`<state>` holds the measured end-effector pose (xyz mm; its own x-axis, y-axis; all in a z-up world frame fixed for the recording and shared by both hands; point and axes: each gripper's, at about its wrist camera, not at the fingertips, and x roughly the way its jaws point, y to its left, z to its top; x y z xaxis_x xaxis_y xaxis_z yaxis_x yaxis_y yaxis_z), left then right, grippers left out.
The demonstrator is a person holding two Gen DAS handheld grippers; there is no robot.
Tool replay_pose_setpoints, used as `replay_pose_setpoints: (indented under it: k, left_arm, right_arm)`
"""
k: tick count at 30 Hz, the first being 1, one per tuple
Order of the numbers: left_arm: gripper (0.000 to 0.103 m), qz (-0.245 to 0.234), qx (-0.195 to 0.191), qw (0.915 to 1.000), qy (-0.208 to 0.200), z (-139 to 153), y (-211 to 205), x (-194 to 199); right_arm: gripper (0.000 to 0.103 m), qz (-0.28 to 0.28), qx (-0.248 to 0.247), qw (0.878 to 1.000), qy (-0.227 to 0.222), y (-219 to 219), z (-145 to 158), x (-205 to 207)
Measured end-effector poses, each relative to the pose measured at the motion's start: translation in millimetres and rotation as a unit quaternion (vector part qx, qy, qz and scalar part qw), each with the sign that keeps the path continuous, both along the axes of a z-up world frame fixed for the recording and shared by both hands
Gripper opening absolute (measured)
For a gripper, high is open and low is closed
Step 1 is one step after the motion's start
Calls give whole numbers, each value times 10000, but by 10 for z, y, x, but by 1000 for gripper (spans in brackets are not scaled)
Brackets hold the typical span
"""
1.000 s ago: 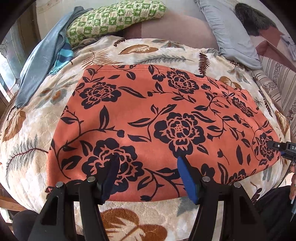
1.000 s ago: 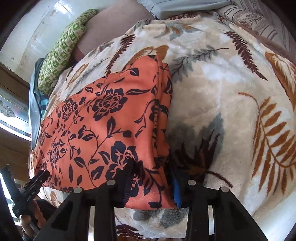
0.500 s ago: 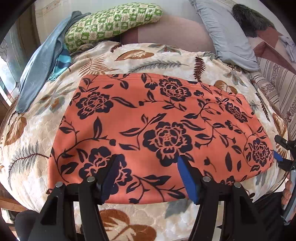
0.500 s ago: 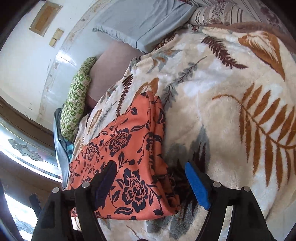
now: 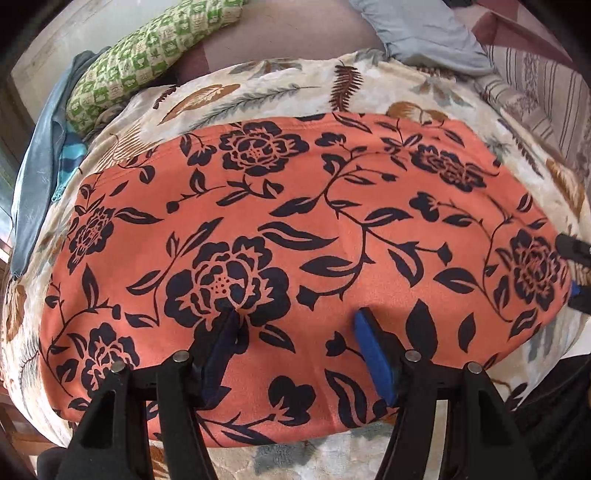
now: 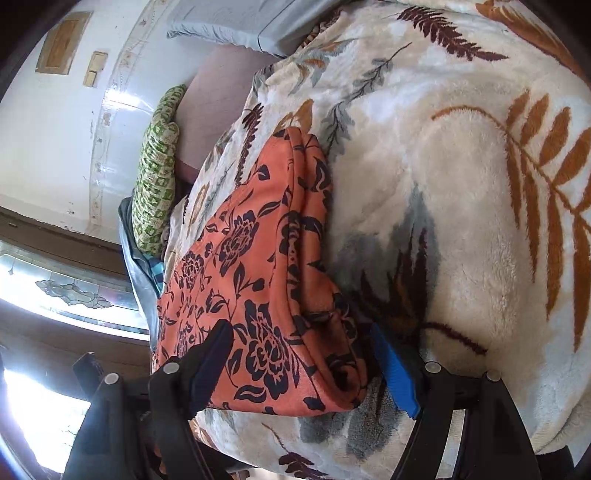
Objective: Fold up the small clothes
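An orange cloth with black flowers (image 5: 295,229) lies spread flat on the leaf-print blanket (image 5: 258,92). My left gripper (image 5: 295,325) is open, its fingertips resting over the cloth's near middle. My right gripper (image 6: 303,339) is open and straddles the cloth's folded right corner (image 6: 295,295), one finger above the cloth and the blue-padded finger on the blanket (image 6: 461,184) beside it. The right gripper's tips also show at the right edge of the left wrist view (image 5: 576,273).
A green checked pillow (image 5: 147,62) and a blue-grey garment (image 5: 40,177) lie at the far left. A grey pillow (image 5: 417,29) and striped bedding (image 5: 535,85) are at the back right. A wall and window (image 6: 55,280) are left of the bed.
My left gripper has moved forward over the cloth. My right gripper has opened wide and tilted, now straddling the cloth's right corner.
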<state>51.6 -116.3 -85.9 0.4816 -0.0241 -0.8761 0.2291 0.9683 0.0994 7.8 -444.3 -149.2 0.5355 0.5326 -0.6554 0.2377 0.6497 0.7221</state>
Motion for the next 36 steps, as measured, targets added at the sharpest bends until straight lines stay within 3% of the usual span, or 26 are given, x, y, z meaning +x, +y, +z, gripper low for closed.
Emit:
replay_pose_setpoints:
  k: [2, 4, 6, 8, 10, 12, 15, 17, 20, 21, 23, 24, 27, 30, 32, 34, 35, 36]
  left_arm:
    - [67, -159, 118, 9998, -85, 48, -46, -36]
    - [67, -170, -131, 9996, -186, 178, -9, -59]
    - [67, -87, -381, 9981, -478, 345, 61, -87]
    - [67, -15, -445, 9966, -691, 423, 106, -88]
    - [67, 22, -261, 9985, -483, 298, 106, -18]
    - [69, 63, 102, 9999, 47, 3, 95, 91]
    - [68, 27, 2, 9999, -104, 77, 106, 30]
    - [68, 10, -312, 9992, -264, 231, 159, -32]
    - [68, 99, -174, 9970, -745, 351, 281, -148]
    - [68, 162, -66, 9971, -736, 311, 331, -151]
    - [68, 252, 198, 9991, -273, 82, 419, -57]
    - [71, 187, 202, 9996, -54, -31, 448, -28]
    - [72, 21, 210, 9995, -213, 50, 450, -58]
    - [71, 145, -320, 9982, -494, 295, 571, -124]
    - [71, 287, -367, 9963, -723, 373, 677, -172]
    - [71, 453, 7, 9973, -582, 223, 728, -125]
    - [72, 490, 237, 9982, -260, 47, 744, -55]
    - [77, 437, 200, 9986, -204, -71, 766, -22]
  right_arm:
    - [79, -6, 0, 10000, 5, 7, -7, 6]
    - [79, 25, 18, 10000, -51, 16, 12, 2]
    - [68, 83, 80, 9993, -349, 36, 103, -28]
    - [68, 125, -130, 9987, -467, 85, 169, -37]
    - [68, 109, -160, 9996, -208, 102, 79, 10]
    - [67, 74, -138, 9999, -22, 101, 5, 54]
    - [67, 191, -240, 9995, -71, 163, 30, 83]
    - [66, 296, -396, 9987, -99, 223, 50, 92]
    - [53, 308, -496, 9983, -39, 249, 45, 99]
    - [49, 288, -523, 9982, -17, 245, 45, 96]
    - [46, 265, -572, 9980, 8, 246, 59, 91]
    - [46, 267, -606, 9978, 23, 253, 67, 92]
    - [50, 191, -643, 9976, 174, 260, 43, 123]
    - [58, -16, -286, 9993, 260, 196, -1, 140]
    - [58, 22, -352, 9990, 278, 210, 8, 150]
    - [50, 75, -595, 9975, 371, 252, 38, 168]
    - [36, 108, -696, 9965, 440, 280, 54, 184]
    - [31, 119, -755, 9958, 495, 295, 69, 197]
